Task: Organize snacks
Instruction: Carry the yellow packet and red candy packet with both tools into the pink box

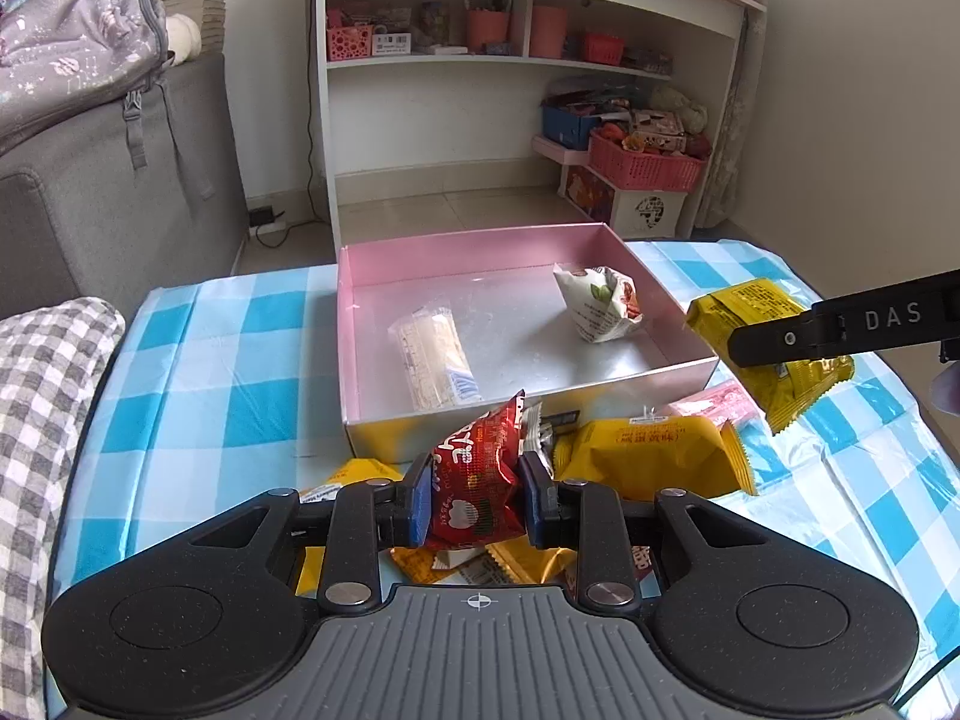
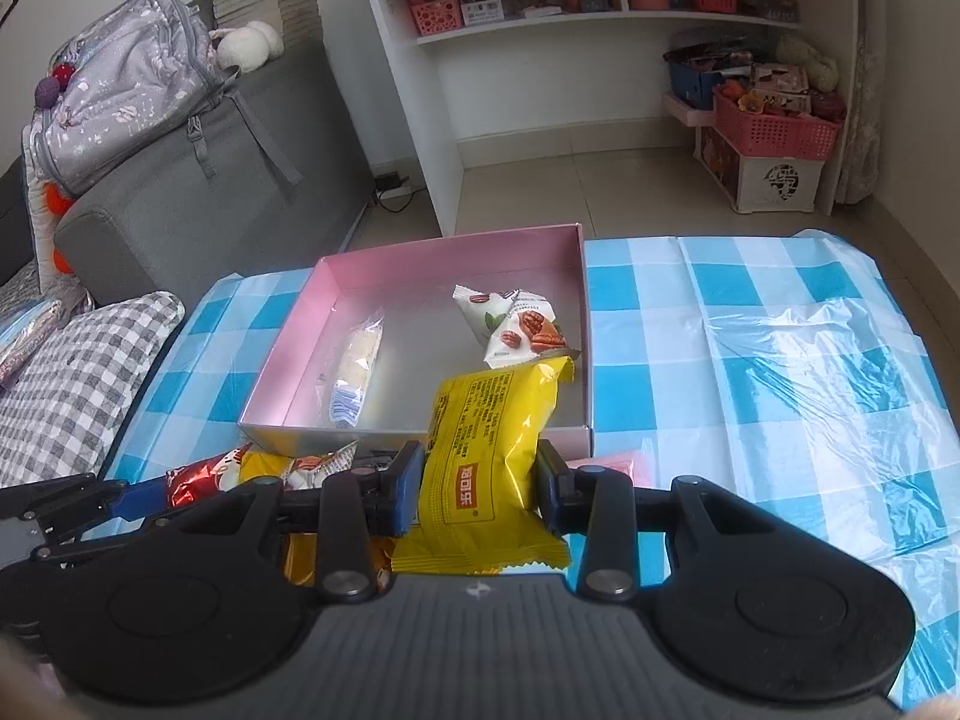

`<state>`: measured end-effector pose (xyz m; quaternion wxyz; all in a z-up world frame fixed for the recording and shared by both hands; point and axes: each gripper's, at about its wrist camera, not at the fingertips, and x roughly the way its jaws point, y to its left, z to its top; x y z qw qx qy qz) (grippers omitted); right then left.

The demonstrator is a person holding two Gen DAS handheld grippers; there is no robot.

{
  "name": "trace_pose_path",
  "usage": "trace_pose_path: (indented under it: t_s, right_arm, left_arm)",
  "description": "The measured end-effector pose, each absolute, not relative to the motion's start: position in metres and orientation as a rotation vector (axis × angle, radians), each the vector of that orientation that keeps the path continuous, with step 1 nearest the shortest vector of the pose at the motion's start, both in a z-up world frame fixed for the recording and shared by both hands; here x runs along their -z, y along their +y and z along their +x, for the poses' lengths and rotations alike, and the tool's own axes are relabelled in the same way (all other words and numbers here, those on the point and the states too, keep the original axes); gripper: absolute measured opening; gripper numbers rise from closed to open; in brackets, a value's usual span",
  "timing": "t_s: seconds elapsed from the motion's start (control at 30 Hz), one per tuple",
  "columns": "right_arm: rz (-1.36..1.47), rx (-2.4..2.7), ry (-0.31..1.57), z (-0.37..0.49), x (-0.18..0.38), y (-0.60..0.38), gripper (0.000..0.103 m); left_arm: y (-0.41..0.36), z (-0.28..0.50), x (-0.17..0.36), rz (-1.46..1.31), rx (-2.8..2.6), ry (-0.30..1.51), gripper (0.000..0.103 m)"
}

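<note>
My left gripper (image 1: 477, 495) is shut on a red snack packet (image 1: 480, 480), held just before the near wall of the pink box (image 1: 528, 405). My right gripper (image 2: 477, 489) is shut on a yellow snack packet (image 2: 489, 468), held above the box's (image 2: 414, 435) near right corner; the packet also shows in the left wrist view (image 1: 756, 312). Inside the box lie a clear wafer packet (image 1: 435, 357) (image 2: 354, 369) and a white nut packet (image 1: 600, 303) (image 2: 516, 324). More packets lie before the box, a yellow one (image 1: 648, 456) among them.
The box sits on a blue-and-white checked tablecloth (image 2: 750, 330). A grey sofa with a backpack (image 2: 126, 84) and a checked cushion (image 2: 72, 372) stands left. A white shelf unit (image 1: 510, 60) and a pink basket (image 2: 774, 129) are behind.
</note>
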<state>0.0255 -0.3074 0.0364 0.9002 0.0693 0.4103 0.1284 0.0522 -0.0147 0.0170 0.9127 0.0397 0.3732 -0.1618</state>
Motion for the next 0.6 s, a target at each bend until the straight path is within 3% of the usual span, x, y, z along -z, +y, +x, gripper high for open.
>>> trace_pose_path:
  t_s: [0.6]
  right_arm:
    - [0.234, -0.207, 0.942, 0.108, 0.005, -0.297, 0.034]
  left_arm:
    - [-0.061, 0.141, 0.008, 0.090, 0.358, 0.805, 0.027]
